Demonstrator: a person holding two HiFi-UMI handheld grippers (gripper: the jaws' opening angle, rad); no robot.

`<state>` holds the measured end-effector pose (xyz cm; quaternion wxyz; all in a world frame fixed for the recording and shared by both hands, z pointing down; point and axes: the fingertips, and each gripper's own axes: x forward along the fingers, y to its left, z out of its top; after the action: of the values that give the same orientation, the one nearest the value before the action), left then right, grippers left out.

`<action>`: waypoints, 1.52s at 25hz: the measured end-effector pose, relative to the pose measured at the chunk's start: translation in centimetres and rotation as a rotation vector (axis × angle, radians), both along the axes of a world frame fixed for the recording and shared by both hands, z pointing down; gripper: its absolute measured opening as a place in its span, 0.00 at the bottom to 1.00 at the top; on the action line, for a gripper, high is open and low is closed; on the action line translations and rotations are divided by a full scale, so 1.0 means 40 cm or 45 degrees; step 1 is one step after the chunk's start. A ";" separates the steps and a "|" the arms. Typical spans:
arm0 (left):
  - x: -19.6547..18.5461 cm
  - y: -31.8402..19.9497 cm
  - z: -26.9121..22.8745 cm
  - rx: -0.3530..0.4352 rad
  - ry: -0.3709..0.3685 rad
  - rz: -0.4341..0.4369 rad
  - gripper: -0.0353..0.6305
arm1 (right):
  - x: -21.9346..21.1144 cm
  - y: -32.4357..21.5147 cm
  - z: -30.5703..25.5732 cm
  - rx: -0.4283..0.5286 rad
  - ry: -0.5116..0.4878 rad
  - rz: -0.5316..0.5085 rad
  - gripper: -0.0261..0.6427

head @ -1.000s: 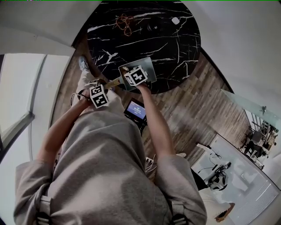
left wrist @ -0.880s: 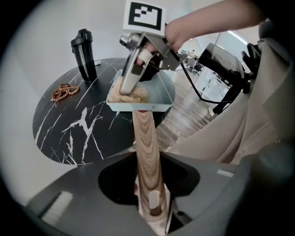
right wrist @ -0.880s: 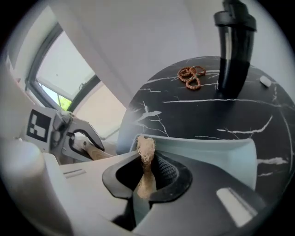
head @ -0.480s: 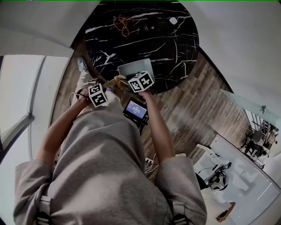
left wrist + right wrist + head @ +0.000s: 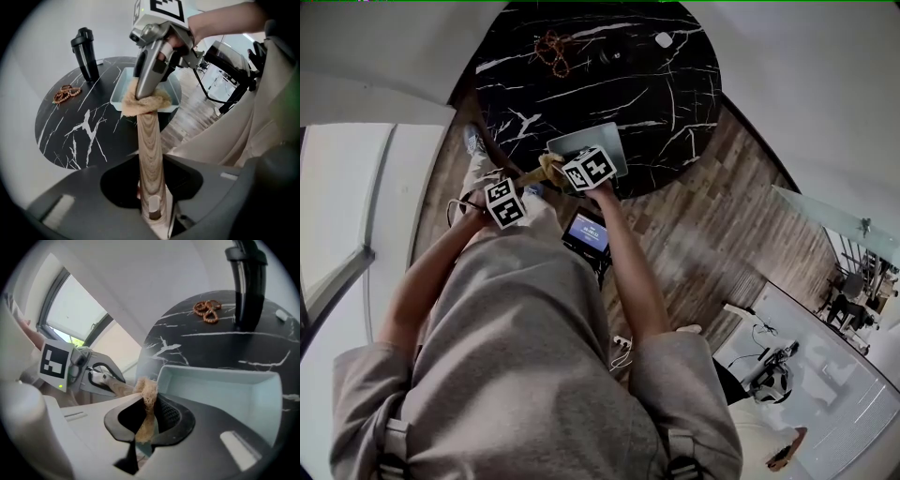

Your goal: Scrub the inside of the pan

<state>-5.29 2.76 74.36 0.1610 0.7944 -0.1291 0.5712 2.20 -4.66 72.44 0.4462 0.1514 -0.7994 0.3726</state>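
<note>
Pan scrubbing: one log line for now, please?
left gripper: jaws just closing tighter on pan handle | right gripper: jaws shut on scrubber | scrubber: at handle end of pan

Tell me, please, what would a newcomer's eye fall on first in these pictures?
Probably the pale blue pan at the near edge of the round black marble table, its wooden handle between the left gripper's jaws, which have just been closing on it. Next, the tan scrub pad pinched in the right gripper, at the pan's handle end. A black bottle and brown beads sit at the table's far side.
</note>
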 end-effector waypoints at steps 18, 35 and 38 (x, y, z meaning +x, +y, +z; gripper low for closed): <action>0.001 0.001 0.001 -0.017 0.003 -0.030 0.23 | 0.071 0.015 0.076 0.046 0.217 -0.143 0.11; 0.002 0.003 -0.001 -0.038 0.073 -0.125 0.23 | 0.347 -0.150 0.053 0.369 0.640 0.185 0.11; 0.002 0.002 0.000 -0.035 0.071 -0.115 0.23 | 0.340 -0.179 0.053 0.414 0.669 0.232 0.11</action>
<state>-5.19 2.85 74.35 0.2012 0.8010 -0.1524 0.5428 15.78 -11.83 74.56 0.5721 0.3825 -0.6892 0.2267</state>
